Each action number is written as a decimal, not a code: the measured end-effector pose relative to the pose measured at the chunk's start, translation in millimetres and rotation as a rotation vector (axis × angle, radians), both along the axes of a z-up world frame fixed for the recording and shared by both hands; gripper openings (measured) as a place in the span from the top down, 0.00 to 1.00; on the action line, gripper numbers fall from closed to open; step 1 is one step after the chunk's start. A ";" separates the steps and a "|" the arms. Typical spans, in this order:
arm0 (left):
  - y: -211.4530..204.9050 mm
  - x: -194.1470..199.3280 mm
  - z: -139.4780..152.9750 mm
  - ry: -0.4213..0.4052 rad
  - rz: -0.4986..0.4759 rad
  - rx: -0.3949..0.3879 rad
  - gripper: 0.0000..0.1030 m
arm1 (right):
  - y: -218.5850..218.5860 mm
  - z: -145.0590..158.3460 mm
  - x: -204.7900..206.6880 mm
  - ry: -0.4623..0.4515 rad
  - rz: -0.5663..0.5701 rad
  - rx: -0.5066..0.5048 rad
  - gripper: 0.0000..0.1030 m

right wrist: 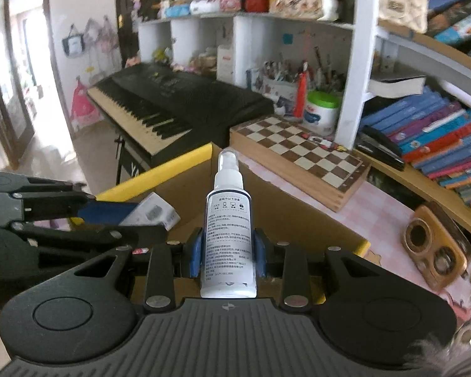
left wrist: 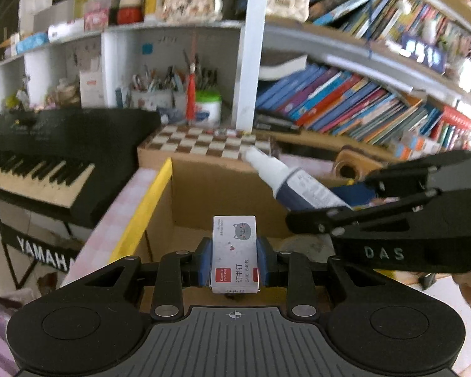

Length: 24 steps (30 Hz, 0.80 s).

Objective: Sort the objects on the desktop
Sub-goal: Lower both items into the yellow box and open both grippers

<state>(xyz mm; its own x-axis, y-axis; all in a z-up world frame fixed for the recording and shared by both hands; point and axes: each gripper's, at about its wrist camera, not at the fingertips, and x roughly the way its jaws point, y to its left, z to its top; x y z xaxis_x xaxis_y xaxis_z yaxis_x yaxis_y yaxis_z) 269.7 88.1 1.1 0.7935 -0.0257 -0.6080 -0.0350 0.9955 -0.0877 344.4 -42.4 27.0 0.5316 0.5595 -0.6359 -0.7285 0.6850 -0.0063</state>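
Left gripper [left wrist: 234, 259] clamped on a small white cardboard staple box [left wrist: 234, 253] printed with a grey cat face and a red label, blue pads [left wrist: 206, 259] pressed flat against its two long sides, box standing out forward past the fingertips. Directly beneath and ahead of that gripper, an open brown cardboard carton with a yellow-taped rim [left wrist: 147, 202], its inside wall just beyond the box.

Right gripper [right wrist: 227, 256] closed around a white plastic spray bottle with a dark-banded printed label and a clear cap [right wrist: 227, 220], blue pads [right wrist: 196, 259] gripping the lower body, nozzle end pointing forward and up. Same carton [right wrist: 160, 174] just ahead of and below this gripper too.

Seen from the left wrist: right gripper [left wrist: 392, 220] off to the right and slightly ahead, bottle [left wrist: 285, 176] slanting out over the carton. Seen from the right wrist: left gripper [right wrist: 78, 216] close by on the left, staple box [right wrist: 155, 213] held above the carton's near corner.

Beyond the carton, ahead of both grippers: a wooden chessboard case with brown and cream squares [right wrist: 301, 157] lying on a pink checked tabletop [right wrist: 380, 207]. Further left, a black electronic keyboard [left wrist: 47, 157]. To the right, shelves of leaning coloured books [left wrist: 345, 100].
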 end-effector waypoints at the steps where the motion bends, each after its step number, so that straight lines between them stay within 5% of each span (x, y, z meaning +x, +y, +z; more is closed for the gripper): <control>1: 1.1 3.7 -4.0 0.015 0.004 -0.003 0.73 | 3.6 -2.9 5.8 0.003 0.010 -0.013 0.71; 12: -7.2 27.3 -44.0 0.185 -0.037 0.042 0.73 | 40.5 -41.1 54.3 0.089 0.125 -0.155 0.71; 24: -9.8 35.1 -53.4 0.209 -0.048 0.043 0.73 | 79.5 -69.9 76.2 0.147 0.249 -0.347 0.71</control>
<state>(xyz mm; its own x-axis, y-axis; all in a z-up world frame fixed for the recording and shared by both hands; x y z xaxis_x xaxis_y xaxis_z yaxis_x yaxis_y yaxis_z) 304.8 78.3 -52.3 0.6484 -0.0305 -0.7607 -0.0007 0.9992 -0.0406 420.6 37.0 -43.0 0.2981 0.3990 -0.8671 -0.8812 0.4642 -0.0893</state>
